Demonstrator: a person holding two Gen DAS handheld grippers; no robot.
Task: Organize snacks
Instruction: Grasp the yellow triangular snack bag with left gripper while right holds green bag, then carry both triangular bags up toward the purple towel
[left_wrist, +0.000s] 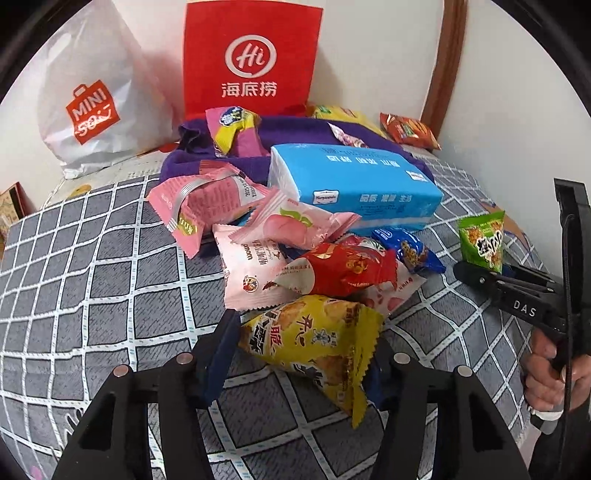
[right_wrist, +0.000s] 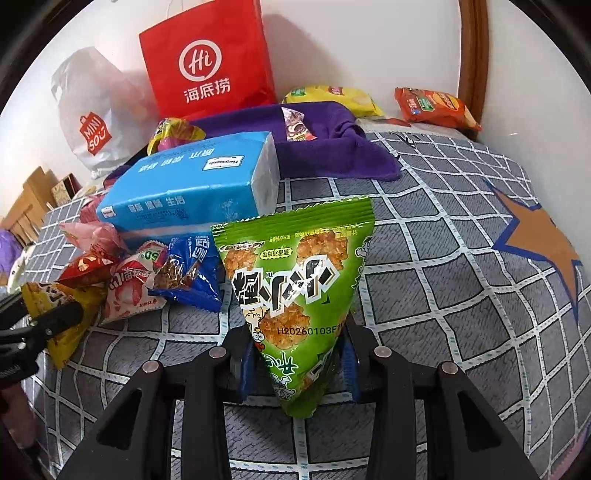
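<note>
- Snacks lie heaped on a grey checked bedspread (left_wrist: 92, 280), with two of them already in the tongs.
- Left gripper (left_wrist: 303, 343) has its jaws around a yellow triangular packet (left_wrist: 314, 339) at the near edge of the heap; both pads touch its sides.
- Right gripper (right_wrist: 295, 354) clamps a green triangular packet (right_wrist: 295, 273), held upright, to the right of the heap.
- Just beyond the yellow packet lie a red packet (left_wrist: 343, 269), pink packets (left_wrist: 255, 273) and a blue packet (left_wrist: 410, 251).
- Behind these sits a blue tissue pack (left_wrist: 354, 184), resting partly on a purple cloth (left_wrist: 295, 129).
- Far off, against the wall, stand a red paper bag (left_wrist: 251, 55) and, to its left, a white plastic bag (left_wrist: 96, 99).
</note>
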